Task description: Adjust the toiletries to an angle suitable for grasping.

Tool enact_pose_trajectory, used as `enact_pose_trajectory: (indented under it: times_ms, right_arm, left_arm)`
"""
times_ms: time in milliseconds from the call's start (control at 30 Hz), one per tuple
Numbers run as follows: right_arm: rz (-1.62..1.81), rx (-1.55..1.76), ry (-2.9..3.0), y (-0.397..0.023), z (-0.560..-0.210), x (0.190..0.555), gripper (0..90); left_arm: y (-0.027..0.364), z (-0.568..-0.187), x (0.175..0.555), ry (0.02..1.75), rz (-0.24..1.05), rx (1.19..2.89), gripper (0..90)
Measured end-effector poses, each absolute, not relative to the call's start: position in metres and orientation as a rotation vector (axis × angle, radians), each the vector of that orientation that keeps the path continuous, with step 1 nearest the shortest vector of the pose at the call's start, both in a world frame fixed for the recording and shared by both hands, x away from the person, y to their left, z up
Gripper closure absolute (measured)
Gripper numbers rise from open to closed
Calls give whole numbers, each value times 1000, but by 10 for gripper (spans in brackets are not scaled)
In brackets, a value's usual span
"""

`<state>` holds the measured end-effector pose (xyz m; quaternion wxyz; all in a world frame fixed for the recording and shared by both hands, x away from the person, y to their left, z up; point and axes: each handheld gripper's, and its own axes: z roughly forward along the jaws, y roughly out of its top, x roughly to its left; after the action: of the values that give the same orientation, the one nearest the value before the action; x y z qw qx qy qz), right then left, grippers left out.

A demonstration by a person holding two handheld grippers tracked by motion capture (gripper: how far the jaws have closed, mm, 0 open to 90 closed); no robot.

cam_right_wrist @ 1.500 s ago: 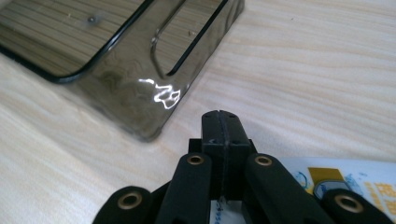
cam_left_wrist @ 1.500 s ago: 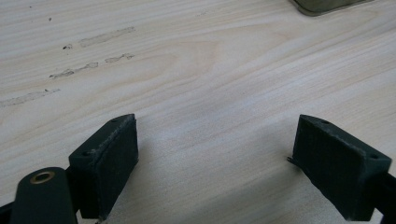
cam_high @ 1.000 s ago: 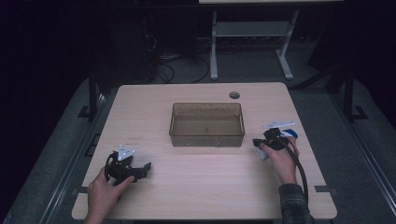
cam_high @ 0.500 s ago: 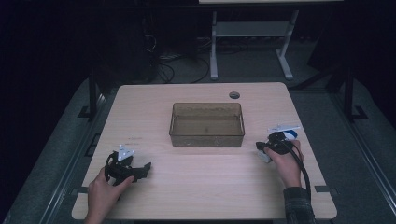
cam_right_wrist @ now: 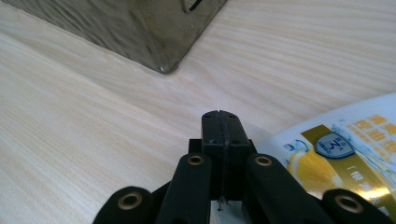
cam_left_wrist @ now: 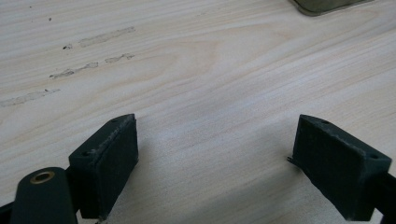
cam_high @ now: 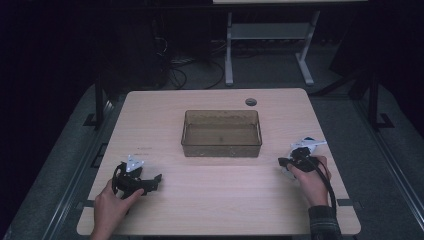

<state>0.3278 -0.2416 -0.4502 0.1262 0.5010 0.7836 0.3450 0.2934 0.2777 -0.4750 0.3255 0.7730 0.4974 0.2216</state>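
Observation:
My left gripper (cam_high: pixel 153 181) rests on the near left of the wooden table (cam_high: pixel 210 200), held in a hand. In the left gripper view its jaws (cam_left_wrist: pixel 215 163) stand wide apart, with bare wood between them. My right gripper (cam_high: pixel 283 161) is at the table's right side, pointing toward a translucent brown bin (cam_high: pixel 221 134). Its jaws (cam_right_wrist: pixel 221 122) are pressed together with nothing between them. A white packet with a yellow and blue label (cam_right_wrist: pixel 345 149) lies right beside that gripper. The bin's corner (cam_right_wrist: pixel 161 65) is just ahead of its tips.
The bin stands in the table's middle and looks empty. A round cable port (cam_high: pixel 251 102) sits near the far edge. Behind the table are a metal stand (cam_high: pixel 270 35) and cables on the dark floor.
The right hand and its gripper have slid a little toward the near edge and to the right. The left hand has stayed put.

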Motion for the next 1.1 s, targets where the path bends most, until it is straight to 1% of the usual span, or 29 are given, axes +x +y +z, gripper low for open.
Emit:
enact_pose_trajectory:
  times_ms: [1100]
  right_arm:
    - [957,1508,2226,-275,-449,289,900]
  left_arm:
    - [278,-475,293,1303,581,2029,131]
